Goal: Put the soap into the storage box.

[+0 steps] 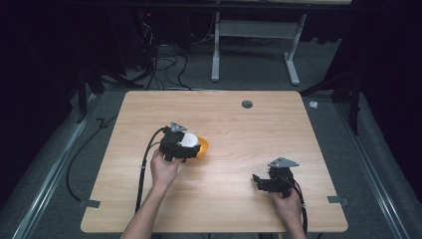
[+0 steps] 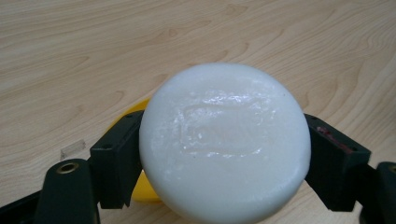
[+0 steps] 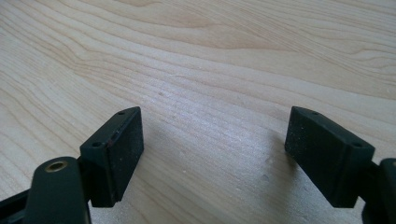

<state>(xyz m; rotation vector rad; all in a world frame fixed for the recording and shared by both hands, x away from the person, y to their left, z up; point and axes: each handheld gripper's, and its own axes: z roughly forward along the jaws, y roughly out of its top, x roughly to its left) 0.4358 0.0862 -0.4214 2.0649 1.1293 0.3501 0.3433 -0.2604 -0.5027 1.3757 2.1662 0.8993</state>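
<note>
White round piece held over the wooden bench (image 1: 239, 149)

The white round piece (image 2: 224, 142) is clamped between the jaws of the left tool (image 1: 185, 145), just above a yellow bowl (image 1: 202, 147) near the bench's middle. The right tool (image 3: 212, 154) is kept wide, empty, well apart.

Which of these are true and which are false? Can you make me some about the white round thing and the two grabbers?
1. The left gripper squeezes a white round object. True.
2. The right gripper holds a yellow ball. False: its jaws stand apart with nothing between them, over the bare wooden table.
3. Something orange-yellow sits right beside the white object. True.
4. Both grippers touch each other. False: in the high view they are well apart on the table.
</note>
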